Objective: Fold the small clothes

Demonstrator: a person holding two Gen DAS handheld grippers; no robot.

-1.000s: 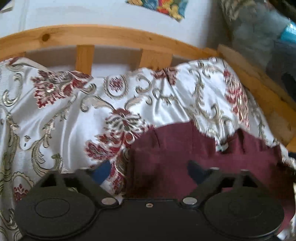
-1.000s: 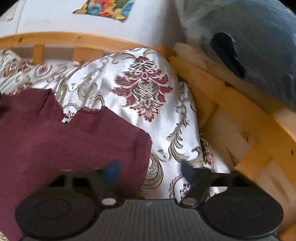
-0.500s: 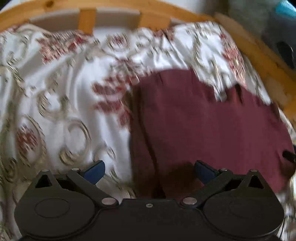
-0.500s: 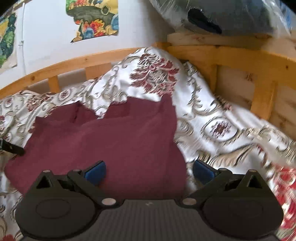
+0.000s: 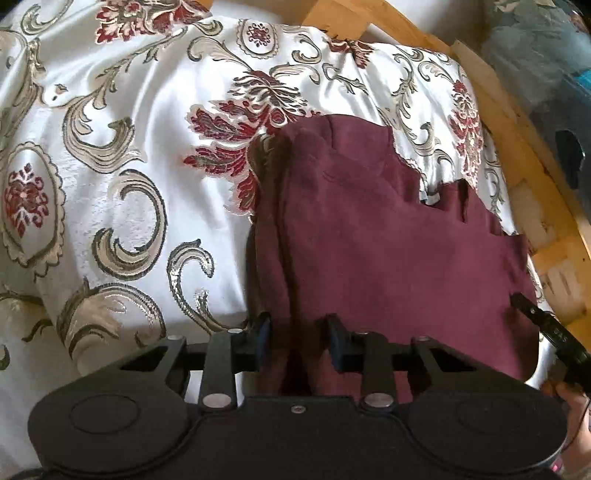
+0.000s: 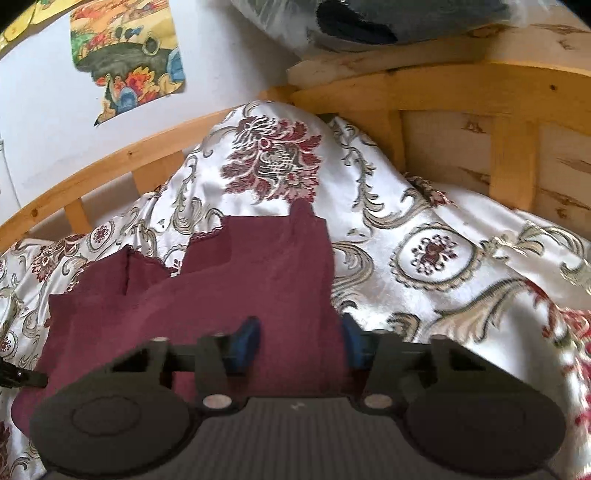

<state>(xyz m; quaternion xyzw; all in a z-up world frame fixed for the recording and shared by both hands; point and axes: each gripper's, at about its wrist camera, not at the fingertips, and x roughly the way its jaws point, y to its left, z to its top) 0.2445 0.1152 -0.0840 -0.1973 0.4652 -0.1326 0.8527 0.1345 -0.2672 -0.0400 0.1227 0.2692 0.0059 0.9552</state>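
A small maroon garment (image 5: 388,236) lies spread on the white floral bedspread (image 5: 122,192). My left gripper (image 5: 299,339) sits at the garment's near left edge, its blue pads closed in on a bunched fold of the cloth. In the right wrist view the same garment (image 6: 229,295) lies ahead and left. My right gripper (image 6: 299,343) is at its near right edge with the cloth between the narrowed jaws. The right gripper's tip also shows in the left wrist view (image 5: 546,325).
A wooden bed rail (image 6: 424,85) curves round the far side and right, with slats (image 6: 513,158) below it. A bagged bundle (image 6: 369,22) rests on the rail's corner. A colourful poster (image 6: 129,55) hangs on the white wall.
Both grippers have dropped to the garment's near edge and their jaws have closed from wide open onto the cloth.
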